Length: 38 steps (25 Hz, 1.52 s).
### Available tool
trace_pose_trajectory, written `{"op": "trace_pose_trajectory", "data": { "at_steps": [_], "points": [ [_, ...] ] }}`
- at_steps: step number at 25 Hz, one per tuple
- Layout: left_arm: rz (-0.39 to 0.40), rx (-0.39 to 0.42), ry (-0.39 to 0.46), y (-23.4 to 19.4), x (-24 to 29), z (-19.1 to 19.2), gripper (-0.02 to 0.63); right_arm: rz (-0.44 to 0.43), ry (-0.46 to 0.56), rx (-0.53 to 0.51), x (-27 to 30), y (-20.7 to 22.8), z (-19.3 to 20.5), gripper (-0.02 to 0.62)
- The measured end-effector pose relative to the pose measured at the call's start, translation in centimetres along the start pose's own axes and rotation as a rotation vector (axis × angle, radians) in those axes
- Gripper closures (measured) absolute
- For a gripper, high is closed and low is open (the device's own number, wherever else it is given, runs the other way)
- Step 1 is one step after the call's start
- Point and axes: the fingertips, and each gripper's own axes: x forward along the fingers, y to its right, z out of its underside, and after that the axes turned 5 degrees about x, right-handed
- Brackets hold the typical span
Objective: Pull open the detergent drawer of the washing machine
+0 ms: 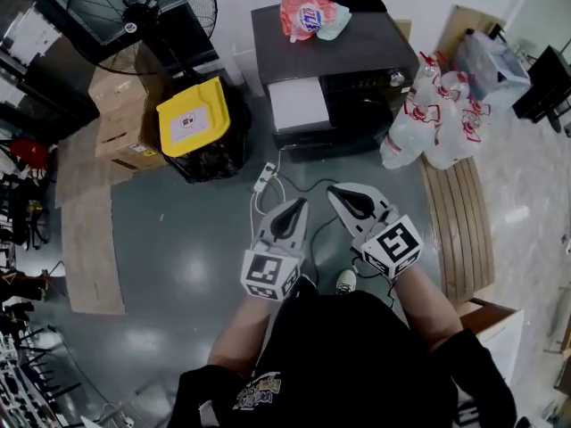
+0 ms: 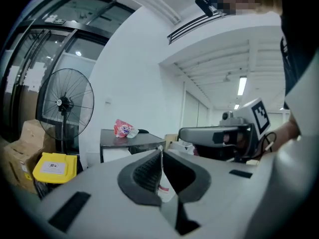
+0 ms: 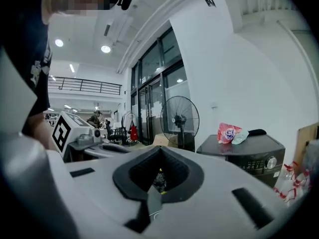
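The dark grey washing machine (image 1: pixel 339 47) stands against the far wall, with its control panel (image 1: pixel 370 84) facing me. A white panel (image 1: pixel 298 102) sits at the left of its front; I cannot tell whether it is the drawer pulled out. A pink detergent bag (image 1: pixel 306 16) lies on top. My left gripper (image 1: pixel 297 205) and right gripper (image 1: pixel 337 192) hover side by side over the floor, well short of the machine. Both are shut with nothing between the jaws. In the left gripper view the machine (image 2: pixel 130 142) shows beyond the closed left gripper (image 2: pixel 160 151).
A standing fan (image 1: pixel 143 12), cardboard boxes (image 1: pixel 120 105) and a yellow-lidded black bin (image 1: pixel 194 117) stand left of the machine. Packs of water bottles (image 1: pixel 437 119) and a wooden slatted board (image 1: pixel 459 221) are on the right. A power strip (image 1: pixel 264 178) with cables lies on the floor ahead.
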Motion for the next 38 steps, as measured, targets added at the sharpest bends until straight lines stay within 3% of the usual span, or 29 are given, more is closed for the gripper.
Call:
{"op": "trace_pose_trajectory", "data": {
  "at_steps": [6, 15, 38],
  "points": [
    [-0.024, 0.028, -0.016, 5.1, -0.7, 0.1, 0.591, -0.047, 0.007, 0.016, -3.9, -0.4, 0.5, 0.592],
    [-0.07, 0.024, -0.04, 7.4, -1.8, 1.5, 0.591, -0.078, 0.01, 0.052, -6.3, -0.8, 1.5, 0.592],
    [-0.062, 0.022, -0.055, 7.6, 0.1, 1.9, 0.591, -0.056, 0.009, 0.113, -6.5, 1.5, 2.6, 0.592]
  ]
}}
